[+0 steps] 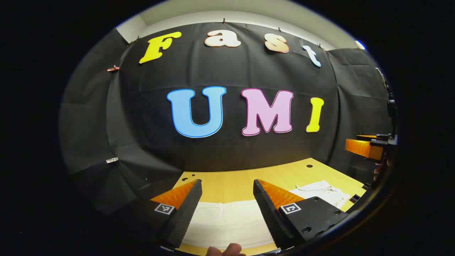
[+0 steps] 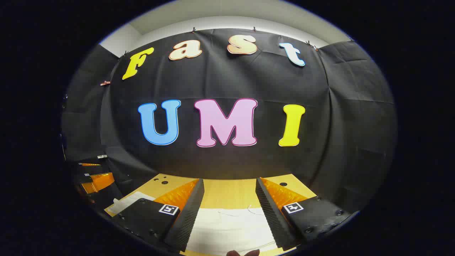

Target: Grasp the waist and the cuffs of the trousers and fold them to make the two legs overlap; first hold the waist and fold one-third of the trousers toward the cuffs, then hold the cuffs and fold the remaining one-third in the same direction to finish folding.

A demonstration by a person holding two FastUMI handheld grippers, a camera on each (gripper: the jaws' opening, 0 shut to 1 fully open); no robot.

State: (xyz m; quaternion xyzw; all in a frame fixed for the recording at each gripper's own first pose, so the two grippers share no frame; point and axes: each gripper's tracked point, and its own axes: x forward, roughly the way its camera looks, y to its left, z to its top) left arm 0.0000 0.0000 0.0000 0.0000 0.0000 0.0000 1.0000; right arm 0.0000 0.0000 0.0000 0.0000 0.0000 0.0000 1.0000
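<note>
White trousers (image 1: 227, 222) lie flat on the table (image 1: 234, 181): soft, light, likely to slip. Left tongs (image 1: 227, 188) and right tongs (image 2: 230, 188) stand apart, empty. Grip hems at 6 o'clock.

One pair of white trousers (image 1: 227, 222), one wooden table (image 1: 241, 177), two claws (image 1: 227, 182) (image 2: 230, 180)

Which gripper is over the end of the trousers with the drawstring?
The right gripper: thin cords lie on the white trousers between its open fingers; the left gripper has plain cloth.
</note>
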